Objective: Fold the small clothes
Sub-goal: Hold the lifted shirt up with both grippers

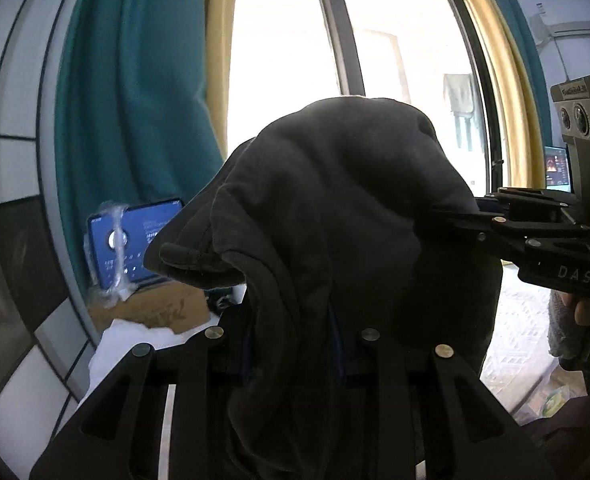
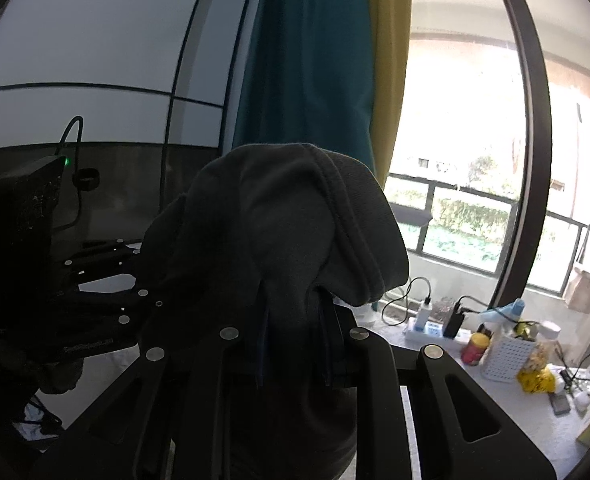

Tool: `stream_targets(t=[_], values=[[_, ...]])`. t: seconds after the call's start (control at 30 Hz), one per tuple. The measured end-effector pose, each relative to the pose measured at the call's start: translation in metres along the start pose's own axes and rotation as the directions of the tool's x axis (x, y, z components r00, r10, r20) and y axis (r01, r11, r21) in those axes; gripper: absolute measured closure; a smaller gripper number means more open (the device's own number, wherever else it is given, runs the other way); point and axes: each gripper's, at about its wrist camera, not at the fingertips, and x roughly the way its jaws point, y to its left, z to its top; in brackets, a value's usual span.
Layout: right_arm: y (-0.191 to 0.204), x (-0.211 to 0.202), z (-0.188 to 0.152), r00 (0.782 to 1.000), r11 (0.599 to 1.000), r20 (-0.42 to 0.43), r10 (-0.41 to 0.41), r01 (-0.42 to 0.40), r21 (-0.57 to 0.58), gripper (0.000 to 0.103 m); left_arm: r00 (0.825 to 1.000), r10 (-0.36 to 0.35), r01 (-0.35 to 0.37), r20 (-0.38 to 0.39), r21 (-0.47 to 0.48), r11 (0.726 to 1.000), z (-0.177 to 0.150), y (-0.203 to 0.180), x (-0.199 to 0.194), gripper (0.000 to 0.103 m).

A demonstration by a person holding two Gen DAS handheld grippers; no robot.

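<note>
- A dark grey garment (image 1: 335,208) is held up in the air in front of the window (image 1: 287,32), draped over both grippers.
- In the left wrist view, the garment is seen bunched between the jaws of the left gripper (image 1: 295,344), which are clenched on the cloth; its folds spill over the fingertips and hide them.
- In the right wrist view, the same garment (image 2: 279,240) is pinched between the jaws of the right gripper (image 2: 295,344), clenched on it likewise, with a stitched hem curling over to the right of the jaws.
- The right gripper (image 1: 535,232) is also seen right of the garment in the left view, its tips buried in the cloth.
- The letters "D A S" are read on that gripper's black body; the label on its grey camera block is too blurred to be read.
- A teal curtain (image 1: 135,120) hangs left of the garment, and a blue screen (image 1: 131,244) with unreadable white text stands below the curtain.
</note>
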Motion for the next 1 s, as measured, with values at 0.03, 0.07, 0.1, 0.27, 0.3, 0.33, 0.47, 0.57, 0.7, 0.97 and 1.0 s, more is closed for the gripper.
stream_targets(t=[0.03, 0.07, 0.1, 0.27, 0.3, 0.33, 0.47, 0.57, 0.7, 0.97, 1.0], values=[[0.001, 0.004, -0.002, 1.000, 1.000, -0.004, 0.003, -0.003, 0.005, 0.081, 1.000, 0.002, -0.002, -0.006, -0.002, 1.000, -0.001, 0.001, 0.000, 0.075], [0.002, 0.005, -0.003, 1.000, 1.000, -0.007, 0.005, -0.005, 0.007, 0.081, 1.000, 0.005, -0.005, -0.012, -0.005, 1.000, -0.004, 0.003, 0.003, 0.075], [0.002, 0.009, -0.003, 1.000, 1.000, -0.013, 0.005, -0.005, 0.009, 0.081, 1.000, 0.007, -0.007, -0.018, -0.007, 1.000, -0.005, 0.004, 0.003, 0.075], [0.002, 0.028, -0.011, 0.999, 1.000, -0.043, 0.006, -0.005, 0.018, 0.081, 0.998, 0.007, -0.008, -0.061, -0.027, 1.000, -0.013, 0.016, 0.020, 0.075], [0.001, 0.033, -0.013, 0.999, 1.000, -0.049, 0.005, -0.004, 0.021, 0.081, 0.998, 0.005, -0.007, -0.066, -0.030, 1.000, -0.014, 0.018, 0.023, 0.075], [-0.001, 0.037, -0.014, 0.998, 1.000, -0.055, 0.004, -0.002, 0.025, 0.081, 0.997, 0.001, -0.004, -0.072, -0.033, 0.999, -0.015, 0.020, 0.025, 0.075], [-0.008, 0.052, -0.020, 0.997, 0.999, -0.082, -0.002, 0.006, 0.042, 0.081, 0.995, -0.012, 0.008, -0.096, -0.042, 0.999, -0.017, 0.024, 0.039, 0.075], [-0.016, 0.064, -0.024, 0.995, 0.998, -0.104, -0.010, 0.016, 0.056, 0.081, 0.993, -0.025, 0.020, -0.115, -0.046, 0.999, -0.017, 0.025, 0.050, 0.075], [-0.027, 0.080, -0.029, 0.990, 0.996, -0.136, -0.023, 0.034, 0.079, 0.081, 0.989, -0.054, 0.046, -0.140, -0.058, 0.997, -0.018, 0.027, 0.066, 0.075], [-0.047, 0.112, -0.047, 0.979, 0.991, -0.201, -0.038, 0.062, 0.119, 0.081, 0.977, -0.090, 0.077, -0.196, -0.069, 0.995, -0.025, 0.029, 0.102, 0.075], [-0.049, 0.116, -0.048, 0.977, 0.990, -0.208, -0.037, 0.064, 0.122, 0.081, 0.975, -0.093, 0.080, -0.201, -0.073, 0.994, -0.026, 0.030, 0.106, 0.075]])
